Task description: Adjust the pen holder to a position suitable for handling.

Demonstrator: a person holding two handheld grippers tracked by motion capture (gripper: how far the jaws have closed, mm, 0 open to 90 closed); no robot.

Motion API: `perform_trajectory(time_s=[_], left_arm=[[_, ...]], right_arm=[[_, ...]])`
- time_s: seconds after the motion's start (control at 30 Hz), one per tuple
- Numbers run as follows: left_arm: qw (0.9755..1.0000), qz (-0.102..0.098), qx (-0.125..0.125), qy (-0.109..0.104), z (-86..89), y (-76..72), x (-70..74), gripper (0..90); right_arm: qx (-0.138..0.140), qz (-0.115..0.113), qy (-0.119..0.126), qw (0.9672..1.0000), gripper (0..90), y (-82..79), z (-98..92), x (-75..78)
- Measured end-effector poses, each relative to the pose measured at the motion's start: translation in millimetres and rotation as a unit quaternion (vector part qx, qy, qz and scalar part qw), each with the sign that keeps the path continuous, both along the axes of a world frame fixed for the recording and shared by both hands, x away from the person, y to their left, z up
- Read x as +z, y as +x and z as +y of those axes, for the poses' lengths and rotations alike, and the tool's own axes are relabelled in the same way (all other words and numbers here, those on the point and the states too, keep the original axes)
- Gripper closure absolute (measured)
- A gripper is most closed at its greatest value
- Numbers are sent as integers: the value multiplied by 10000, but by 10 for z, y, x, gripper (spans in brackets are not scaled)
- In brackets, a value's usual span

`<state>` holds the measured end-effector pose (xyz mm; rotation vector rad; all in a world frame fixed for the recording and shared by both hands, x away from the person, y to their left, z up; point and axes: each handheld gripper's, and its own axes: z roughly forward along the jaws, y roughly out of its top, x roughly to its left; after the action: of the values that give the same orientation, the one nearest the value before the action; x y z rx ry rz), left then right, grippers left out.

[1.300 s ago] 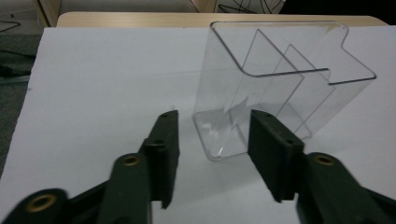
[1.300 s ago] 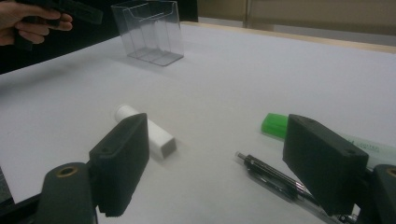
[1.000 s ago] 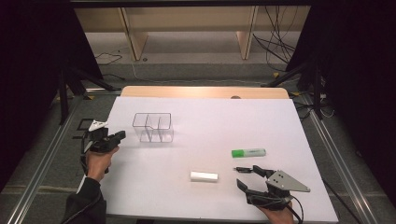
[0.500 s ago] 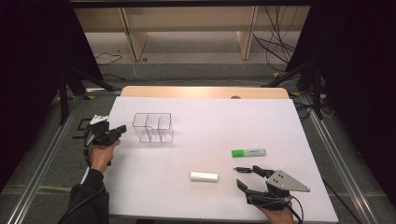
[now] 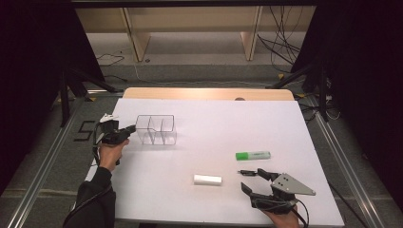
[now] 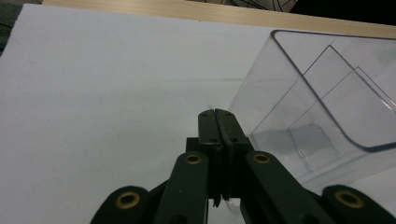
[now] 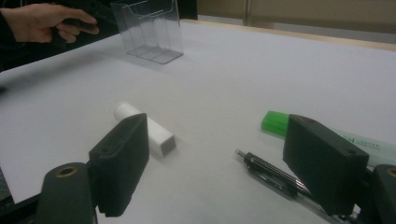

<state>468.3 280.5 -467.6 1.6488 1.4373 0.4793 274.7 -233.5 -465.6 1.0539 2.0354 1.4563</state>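
Note:
A clear plastic organizer [image 5: 157, 129] with three compartments stands on the white table [image 5: 214, 123] at the left. My left gripper [image 5: 132, 128] is shut, its tips at the organizer's left end; in the left gripper view the joined jaws [image 6: 217, 114] sit just beside the clear wall [image 6: 327, 93] with nothing visible between them. My right gripper [image 5: 252, 180] rests open near the front right edge. A black pen [image 7: 271, 170] lies on the table between its jaws [image 7: 217, 140], close to the right one. A white cylinder [image 5: 207, 179] and a green highlighter [image 5: 253, 155] lie nearby.
A wooden strip [image 5: 209, 93] runs along the table's far edge. Metal rails [image 5: 47, 156] flank the table on both sides. Shelving and cables stand beyond on the floor. In the right gripper view the person's other hand [image 7: 42, 21] is by the organizer [image 7: 149, 30].
My left gripper has shifted right, closing in on the organizer's left end. The right gripper and the loose items have stayed put.

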Motion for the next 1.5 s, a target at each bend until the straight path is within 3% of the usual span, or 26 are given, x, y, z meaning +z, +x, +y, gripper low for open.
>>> perform_trajectory(time_s=[0.27, 0.67, 0.8, 1.5], left_arm=[[9998, 177, -53, -125, -199, 47, -34, 892], [9995, 198, -164, -184, -446, 110, -38, 892], [9991, 186, -328, -185, -585, 123, -34, 892], [9970, 215, -719, -171, -1119, 195, -38, 892]], right_arm=[[-3, 22, -18, 10000, 235, 0, -7, 2], [1, 31, 22, 10000, 235, 4, -10, 1], [3, 29, 17, 10000, 235, 7, -11, 0], [6, 22, 16, 10000, 236, 12, -19, -4]])
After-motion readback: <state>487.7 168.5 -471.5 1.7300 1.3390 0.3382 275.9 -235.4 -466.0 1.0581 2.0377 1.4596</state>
